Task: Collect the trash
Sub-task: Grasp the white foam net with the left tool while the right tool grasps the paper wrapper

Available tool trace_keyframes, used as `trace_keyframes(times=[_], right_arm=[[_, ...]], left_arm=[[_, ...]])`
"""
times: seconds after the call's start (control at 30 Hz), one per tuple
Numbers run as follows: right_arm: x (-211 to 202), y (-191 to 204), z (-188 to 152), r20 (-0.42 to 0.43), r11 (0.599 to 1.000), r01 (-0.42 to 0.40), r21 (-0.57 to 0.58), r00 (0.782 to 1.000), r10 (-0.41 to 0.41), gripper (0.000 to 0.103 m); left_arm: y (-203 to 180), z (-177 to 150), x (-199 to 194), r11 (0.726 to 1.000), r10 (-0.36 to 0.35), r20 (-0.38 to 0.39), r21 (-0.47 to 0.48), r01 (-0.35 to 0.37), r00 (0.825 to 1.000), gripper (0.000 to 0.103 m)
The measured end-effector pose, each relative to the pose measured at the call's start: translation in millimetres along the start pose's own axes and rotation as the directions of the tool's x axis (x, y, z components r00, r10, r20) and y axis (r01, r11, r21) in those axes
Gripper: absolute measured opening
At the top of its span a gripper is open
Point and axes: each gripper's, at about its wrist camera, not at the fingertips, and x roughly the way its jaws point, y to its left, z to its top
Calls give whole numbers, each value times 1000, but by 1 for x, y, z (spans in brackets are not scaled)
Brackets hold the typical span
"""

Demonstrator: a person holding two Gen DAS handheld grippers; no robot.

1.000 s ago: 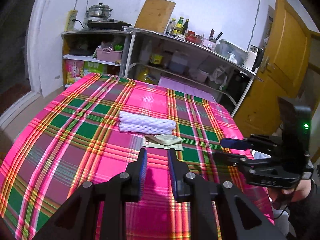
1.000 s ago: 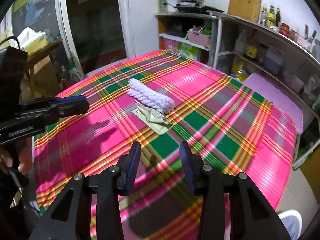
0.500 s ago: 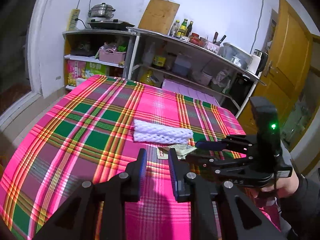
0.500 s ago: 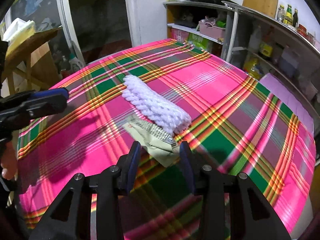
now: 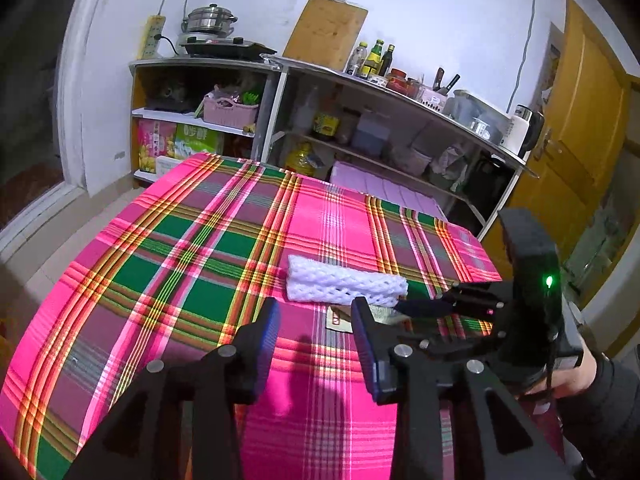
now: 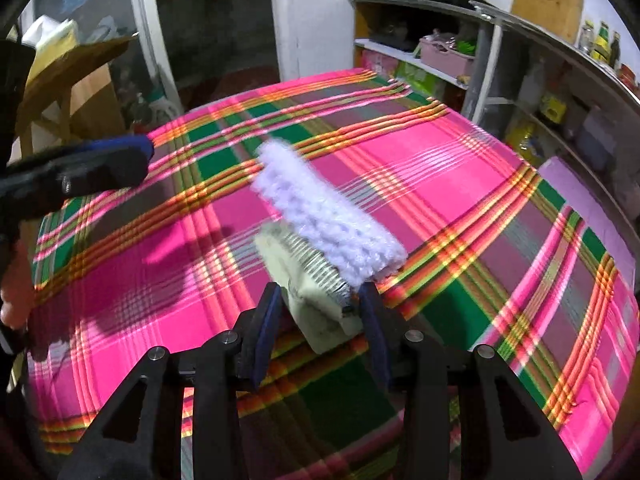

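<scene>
A white foam net sleeve (image 5: 344, 286) (image 6: 326, 220) lies on the pink plaid tablecloth (image 5: 180, 280) (image 6: 460, 184). A flat pale wrapper (image 6: 310, 292) (image 5: 338, 319) lies against its near side. My right gripper (image 6: 318, 306) is open, its jaws on either side of the wrapper's near end, low over the cloth. It shows in the left wrist view (image 5: 404, 307) reaching in from the right. My left gripper (image 5: 316, 320) is open and empty, held above the cloth just short of the wrapper; it shows at the left in the right wrist view (image 6: 108, 160).
Metal shelves (image 5: 360, 120) with bottles, boxes and a pink basket stand behind the table. A cooker with a steel pot (image 5: 212, 20) sits on the left shelf. A yellow door (image 5: 580, 140) is at the right. A wooden chair (image 6: 68, 92) stands beyond the table's left edge.
My right gripper has moved forward and down until its jaws straddle the wrapper. My left gripper has opened wider and shifted left.
</scene>
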Motion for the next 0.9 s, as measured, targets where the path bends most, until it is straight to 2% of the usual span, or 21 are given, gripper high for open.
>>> trace_keyframes(times=[0.13,0.43,0.5,0.6,0.7,0.83,0.9], right_arm=[[-4,3,-2,8,1000,8,2,1000,-8,25],[-37,1,-27,45,998,13,67,999,-16,22],[-49,-2,-36,58,996,17,92,998,-22,22],[-66,-8,-52,73,991,31,130,996,-41,22],[-81,-18,-66,83,984,44,173,995,-59,22],[-98,-30,-80,100,975,56,217,992,-79,22],[-105,-36,-88,106,970,59,236,991,-86,22]], left_arm=[[-2,4,4,1000,1,-4,18,-1,1000,37],[-7,15,24,999,-18,-41,26,19,999,37],[-7,17,33,999,-33,-63,-21,31,997,40],[-9,19,43,994,-57,-75,-99,50,995,55],[-15,22,58,985,-67,-93,-163,52,993,58],[-15,23,83,970,-23,-134,-244,-10,991,59],[-17,23,95,965,24,-148,-256,-62,989,59]])
